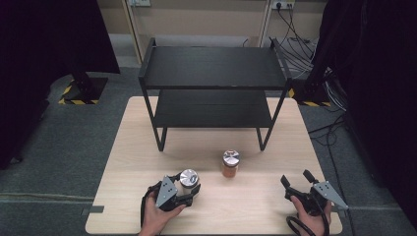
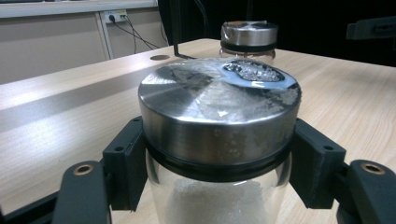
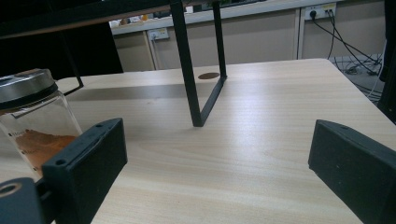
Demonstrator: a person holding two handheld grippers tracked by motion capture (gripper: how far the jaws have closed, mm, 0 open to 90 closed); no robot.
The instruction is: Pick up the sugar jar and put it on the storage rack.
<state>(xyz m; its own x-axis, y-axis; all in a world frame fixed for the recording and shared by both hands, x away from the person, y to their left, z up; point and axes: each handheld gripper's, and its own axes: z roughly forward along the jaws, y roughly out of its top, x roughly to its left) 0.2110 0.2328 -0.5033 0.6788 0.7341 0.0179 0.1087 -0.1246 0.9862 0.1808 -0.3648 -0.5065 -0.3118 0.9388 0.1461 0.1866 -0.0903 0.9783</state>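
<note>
White-filled jar [image 2: 219, 140] base cut off at frame bottom, orange-filled jar [image 3: 32, 126] clipped at left edge, label print perhaps too blurred to read.

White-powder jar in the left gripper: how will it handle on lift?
The white-powder jar looks like clear glass, so probably rigid, slick and breakable. The left gripper clamps just under the steel lid, whose rim may stop slipping. It seems only part filled, so likely fairly light.

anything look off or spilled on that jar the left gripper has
Yes: the jar of white powder in the left gripper has white residue and a wet-looking patch on its metal lid. Nothing spilled on the table.
</note>
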